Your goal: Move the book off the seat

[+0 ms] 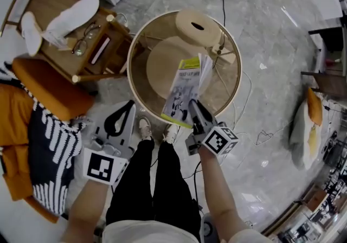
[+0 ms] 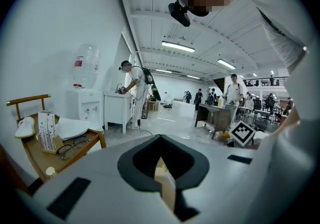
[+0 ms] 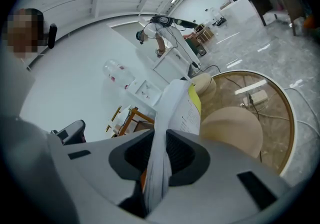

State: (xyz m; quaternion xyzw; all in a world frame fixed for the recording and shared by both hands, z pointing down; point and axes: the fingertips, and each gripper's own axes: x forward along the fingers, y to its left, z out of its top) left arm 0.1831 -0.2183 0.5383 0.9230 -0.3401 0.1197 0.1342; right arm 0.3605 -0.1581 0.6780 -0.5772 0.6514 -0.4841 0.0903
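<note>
Both point forward and a bit down: right gripper [image 1: 192,106] is clamped on a thin, floppy paper book [image 1: 187,85], left gripper [image 1: 130,104] has its jaws together, empty.

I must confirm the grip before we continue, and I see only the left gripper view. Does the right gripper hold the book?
Observer: Yes. The right gripper is shut on the book; the pages stand upright between its jaws.
Operator: Where is the book?
Observer: In the head view it is held over the round glass table; a wooden stool shows through the glass.
Operator: And where is my left gripper from above?
Observer: The left gripper is just outside the table's rim, jaws together, holding nothing.
</note>
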